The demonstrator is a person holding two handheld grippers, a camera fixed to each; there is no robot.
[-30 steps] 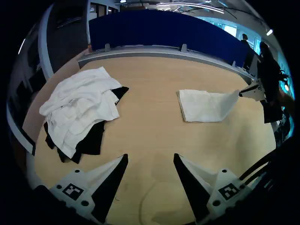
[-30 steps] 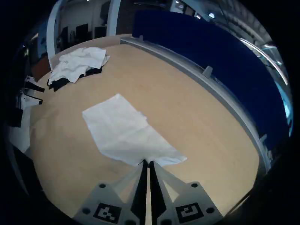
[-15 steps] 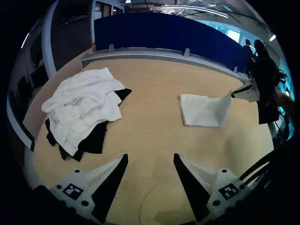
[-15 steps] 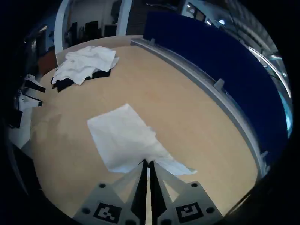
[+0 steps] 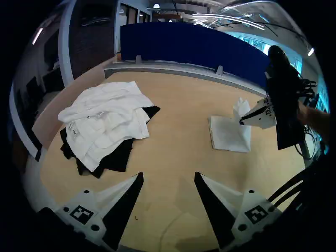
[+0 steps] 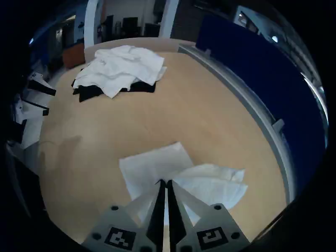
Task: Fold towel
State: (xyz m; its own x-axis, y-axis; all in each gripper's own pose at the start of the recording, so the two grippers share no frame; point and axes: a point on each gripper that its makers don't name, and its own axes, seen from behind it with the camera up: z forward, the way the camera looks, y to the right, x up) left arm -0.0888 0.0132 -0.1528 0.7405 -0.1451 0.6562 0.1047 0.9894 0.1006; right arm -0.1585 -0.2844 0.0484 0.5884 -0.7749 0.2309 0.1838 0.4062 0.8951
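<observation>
**A:** What sits far left on the table (image 5: 176,96)?

**B:** A heap of white and black laundry (image 5: 105,122), pushed aside, probably waiting its turn. Lower centre, the left gripper (image 5: 168,176) hovers over bare wood with its fingers spread wide and nothing between them. I'd guess it is idle because one hand is enough for this fold.

**A:** And the towel?

**B:** The towel (image 5: 229,134) lies right of centre, well apart from the heap. The right gripper (image 6: 164,185) has its fingers pinched together on one edge and holds it raised, so a flap stands above the flat part. That looks like a fold half done, with the upper layer meant for the opposite edge.

**A:** Any writing?

**B:** Only black-and-white square markers (image 5: 82,214) on the gripper bodies, and no brand or words I can read. The marks on the far gripper are too small to tell.
</observation>
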